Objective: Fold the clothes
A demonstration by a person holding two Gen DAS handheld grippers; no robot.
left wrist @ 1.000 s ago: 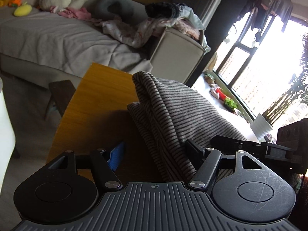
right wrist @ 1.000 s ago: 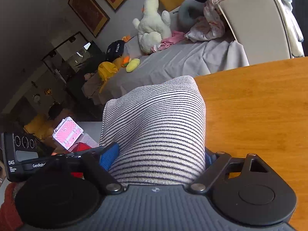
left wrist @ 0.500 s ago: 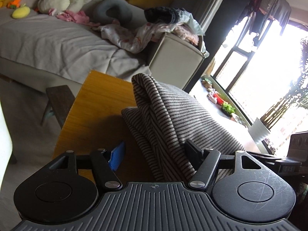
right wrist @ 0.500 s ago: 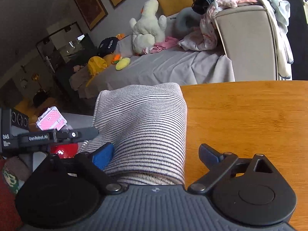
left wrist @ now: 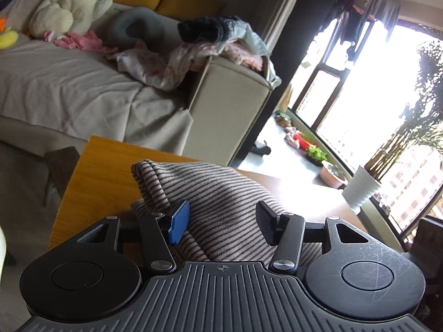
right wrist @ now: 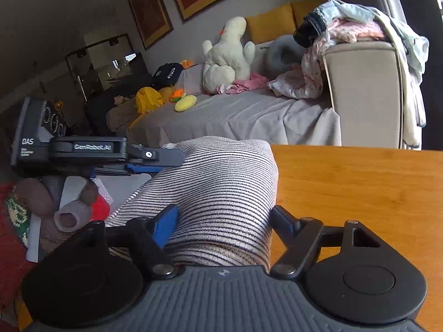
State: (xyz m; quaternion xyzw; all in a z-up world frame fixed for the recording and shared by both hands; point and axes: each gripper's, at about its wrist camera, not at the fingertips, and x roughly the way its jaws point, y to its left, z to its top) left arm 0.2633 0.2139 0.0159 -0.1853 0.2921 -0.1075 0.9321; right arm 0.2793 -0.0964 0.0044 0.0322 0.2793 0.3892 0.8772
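Jaws of both grippers around striped garment (left wrist: pixel 221 193), contact unclear.

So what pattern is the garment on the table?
Thin dark stripes on light grey garment, clearest in right wrist view.

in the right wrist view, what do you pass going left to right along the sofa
black cap → yellow toy → white plush duck → pink cloth → grey neck pillow → pile of clothes on the sofa arm

A folded striped garment (right wrist: pixel 221 193) is bracketed by the right gripper (right wrist: pixel 224 221), whose jaws have just been closing. It lies on the wooden table (right wrist: pixel 360 193). The left gripper (right wrist: pixel 144 163) is seen at its far side.
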